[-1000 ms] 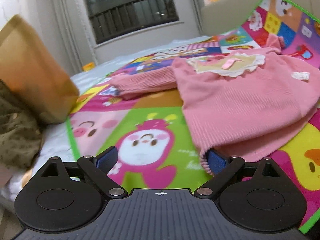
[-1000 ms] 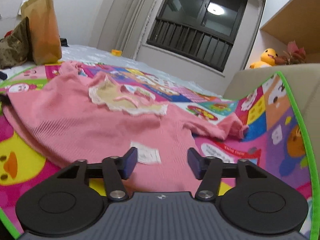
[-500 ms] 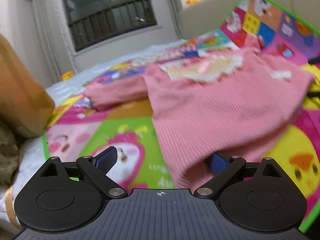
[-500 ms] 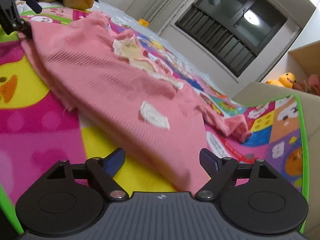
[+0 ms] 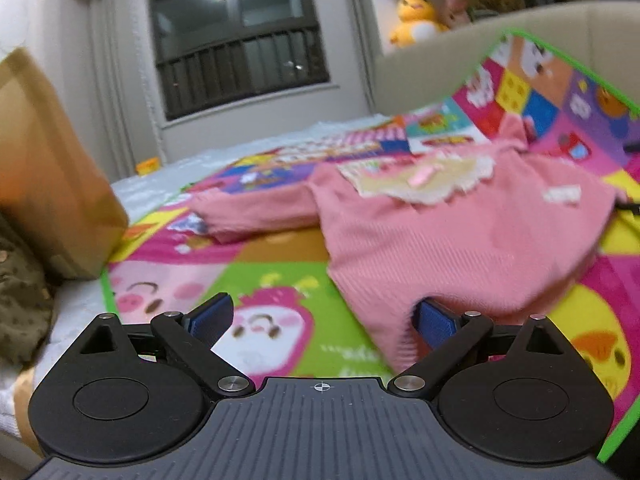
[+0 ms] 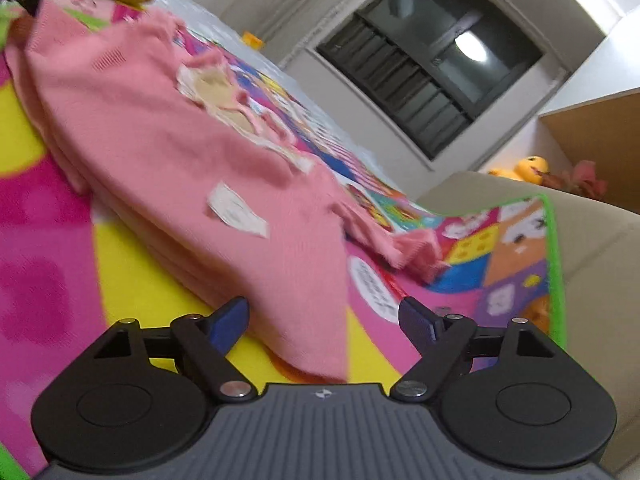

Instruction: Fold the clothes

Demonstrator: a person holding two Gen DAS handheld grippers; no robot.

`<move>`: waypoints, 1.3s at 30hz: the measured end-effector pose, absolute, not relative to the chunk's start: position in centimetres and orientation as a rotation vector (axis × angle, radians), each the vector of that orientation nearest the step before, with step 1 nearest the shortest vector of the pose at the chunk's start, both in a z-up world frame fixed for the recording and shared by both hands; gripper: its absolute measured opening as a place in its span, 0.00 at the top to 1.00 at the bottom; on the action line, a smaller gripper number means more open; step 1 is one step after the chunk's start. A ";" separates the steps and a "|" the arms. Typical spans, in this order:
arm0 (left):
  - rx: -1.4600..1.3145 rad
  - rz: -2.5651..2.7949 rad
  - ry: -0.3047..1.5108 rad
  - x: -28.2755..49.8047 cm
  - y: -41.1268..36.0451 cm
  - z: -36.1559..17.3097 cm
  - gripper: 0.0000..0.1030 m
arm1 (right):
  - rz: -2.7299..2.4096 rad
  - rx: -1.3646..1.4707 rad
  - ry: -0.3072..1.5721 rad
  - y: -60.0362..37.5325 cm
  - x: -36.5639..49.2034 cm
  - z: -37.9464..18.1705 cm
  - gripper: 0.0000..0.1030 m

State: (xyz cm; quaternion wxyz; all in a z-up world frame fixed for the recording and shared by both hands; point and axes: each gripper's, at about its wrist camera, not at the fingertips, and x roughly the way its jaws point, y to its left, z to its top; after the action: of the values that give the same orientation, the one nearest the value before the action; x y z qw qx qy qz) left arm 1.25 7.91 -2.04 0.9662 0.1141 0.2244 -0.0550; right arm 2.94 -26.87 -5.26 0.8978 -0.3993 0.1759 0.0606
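Right gripper (image 6: 322, 316) tilted further, spread wide over pink sweater (image 6: 168, 152) hem; left gripper (image 5: 320, 318) likewise agape.

The sweater (image 5: 460, 236) lies spread on the play mat (image 5: 280, 280), which covers the bed (image 5: 160, 184). One sleeve (image 5: 256, 208) stretches toward the paper bag (image 5: 48, 184) at the mat's left edge. Behind the bed is the window (image 5: 240, 52). On the right, the mat climbs the headboard (image 5: 440, 64), and a plush toy (image 5: 414, 16) sits on the shelf above.

Both wrist views low, close — share pink sweater (image 5: 460, 240).
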 end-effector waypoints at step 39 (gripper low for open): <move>-0.320 -0.468 0.430 8.1 6.0 1.7 0.00 | 0.288 0.168 0.413 -29.7 9.1 1.1 0.00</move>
State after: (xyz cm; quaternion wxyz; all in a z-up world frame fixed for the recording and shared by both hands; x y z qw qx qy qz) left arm 8.09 6.03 1.68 0.9374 -0.1565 0.2104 -0.2292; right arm 9.06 -29.70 1.10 0.9649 0.0832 0.2043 0.1422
